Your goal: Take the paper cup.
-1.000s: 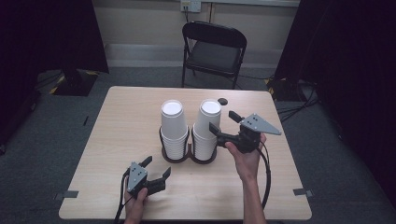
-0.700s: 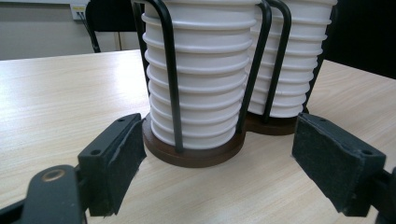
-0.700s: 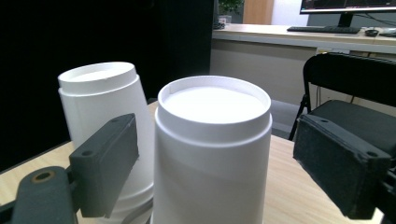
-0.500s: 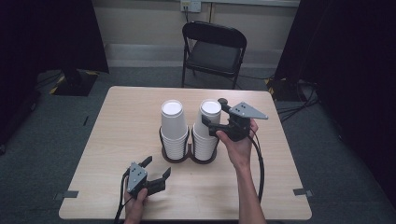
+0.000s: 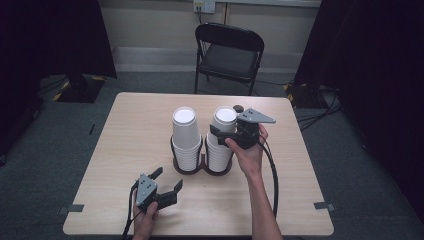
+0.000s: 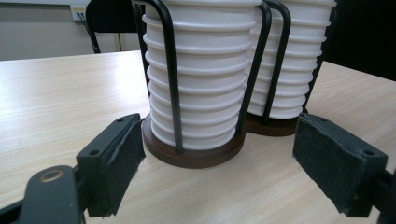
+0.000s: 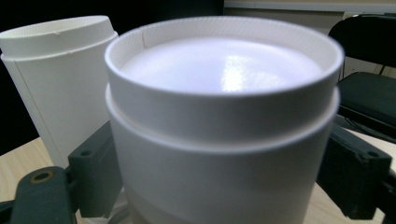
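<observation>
Two stacks of upturned white paper cups stand in a black wire holder (image 5: pixel 192 170) with a brown base at the table's middle: the left stack (image 5: pixel 185 135) and the right stack (image 5: pixel 220 152). My right gripper (image 5: pixel 220 127) is at the top of the right stack, open, with a jaw on either side of the top cup (image 7: pixel 224 93). I cannot see either pad pressing it. The other stack (image 7: pixel 56 70) rises behind it. My left gripper (image 5: pixel 169 178) rests low near the table's front, open and holding nothing. It faces the holder's base (image 6: pixel 196 156) and the ribbed cup rims (image 6: pixel 205 70).
The light wooden table (image 5: pixel 125 130) has bare room on all sides of the holder. A small black object (image 5: pixel 239 107) lies behind the right stack. A black folding chair (image 5: pixel 230 55) stands beyond the far edge. The right gripper's cable (image 5: pixel 272 175) trails toward the front.
My right gripper has moved left and up, from beside the right stack until its jaws stand around the top cup. The left gripper has stayed put.
</observation>
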